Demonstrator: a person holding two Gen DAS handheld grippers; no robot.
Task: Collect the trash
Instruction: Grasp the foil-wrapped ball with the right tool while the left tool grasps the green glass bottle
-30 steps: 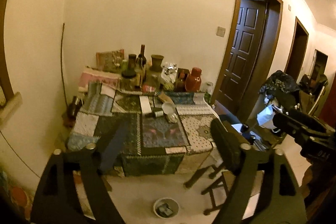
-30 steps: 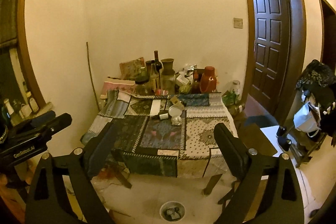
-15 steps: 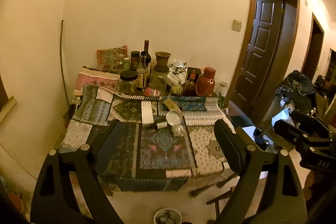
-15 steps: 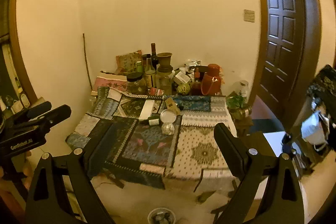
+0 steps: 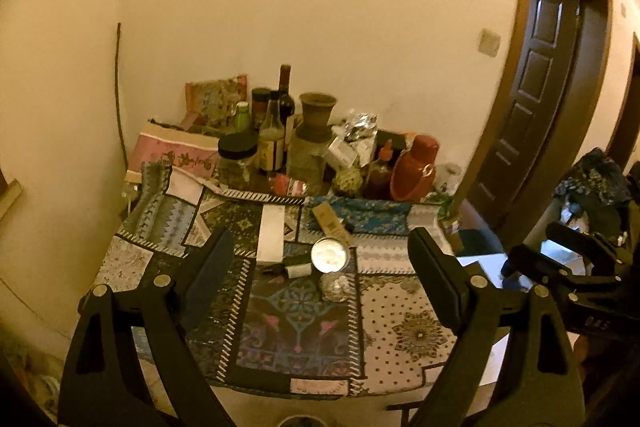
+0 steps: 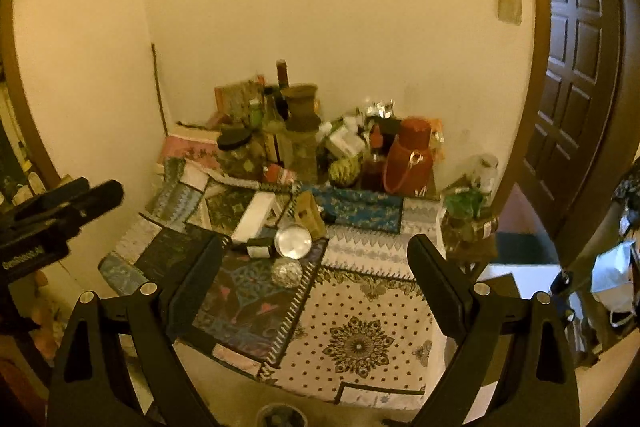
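1. The left tool (image 5: 320, 267) has its jaws wide apart with nothing between them, above the near edge of the surface (image 5: 400, 339).
2. The right tool (image 6: 316, 267) is likewise spread and empty.
3. A crumpled foil ball (image 6: 286, 273) lies mid-surface, just nearer than a round open tin (image 6: 293, 242).
4. A small dark bottle (image 6: 260, 247) lies beside the tin.
5. A white box (image 6: 256, 213) and a tan carton (image 6: 310, 213) lie beyond.
6. Bottles and jars crowd the far edge.

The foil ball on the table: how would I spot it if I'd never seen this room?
Find the table with the patchwork cloth in the corner, bottles crowded at its wall end. Nearer the middle lies a small cluster: a white box, a round tin and a small dark bottle. The foil ball sits just in front of the tin, the only crumpled, shiny silver lump there.
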